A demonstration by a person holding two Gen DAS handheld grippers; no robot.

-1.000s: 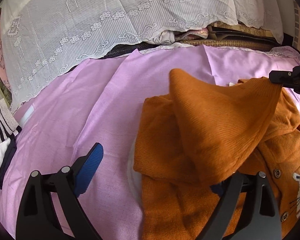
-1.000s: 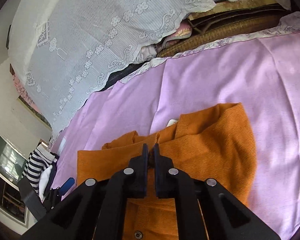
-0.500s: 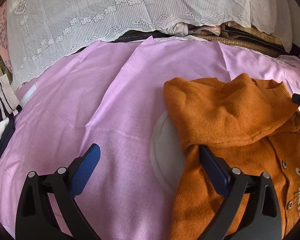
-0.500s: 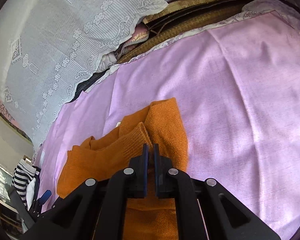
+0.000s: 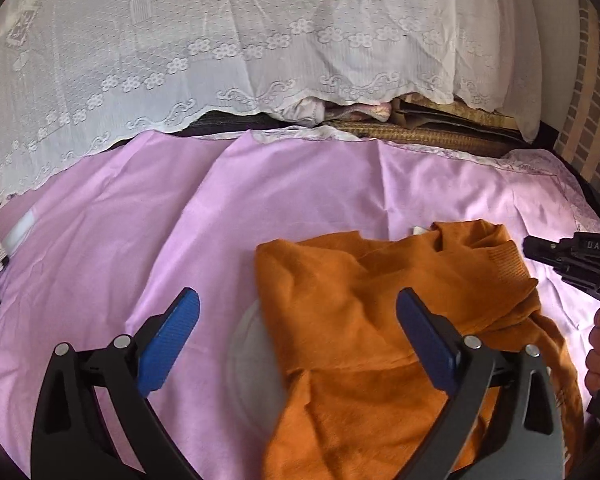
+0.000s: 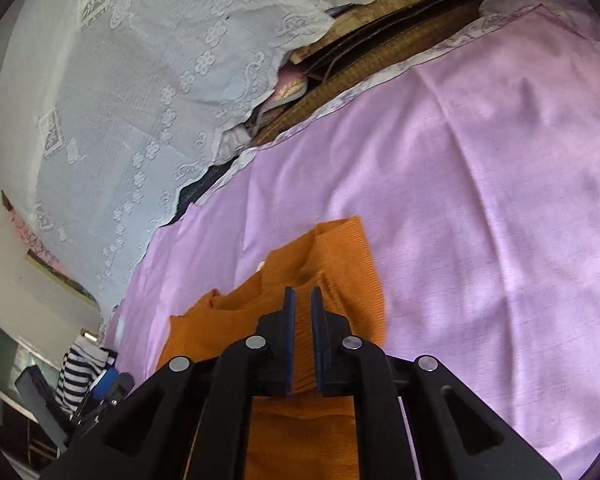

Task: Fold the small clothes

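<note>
Orange cardigan (image 5: pixel 380 320) bunched on pink sheet (image 5: pixel 140 240), sleeve laid across body. L gripper (image 5: pixel 298 320) fingers wide apart, clamping nothing. R gripper (image 6: pixel 302 300) jaws just cracking open, narrow gap, knit showing between pads; grip unclear.

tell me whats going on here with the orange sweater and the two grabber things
A person is folding a small orange sweater on a pink sheet with a handheld gripper in each hand. The left gripper has its jaws wide open over the sweater's left edge, gripping nothing. The right gripper sits at the sleeve folded across the top; its jaws have just been opening and stand slightly apart, pads seemingly off the knit. The sleeve fold looks laid down.
</note>
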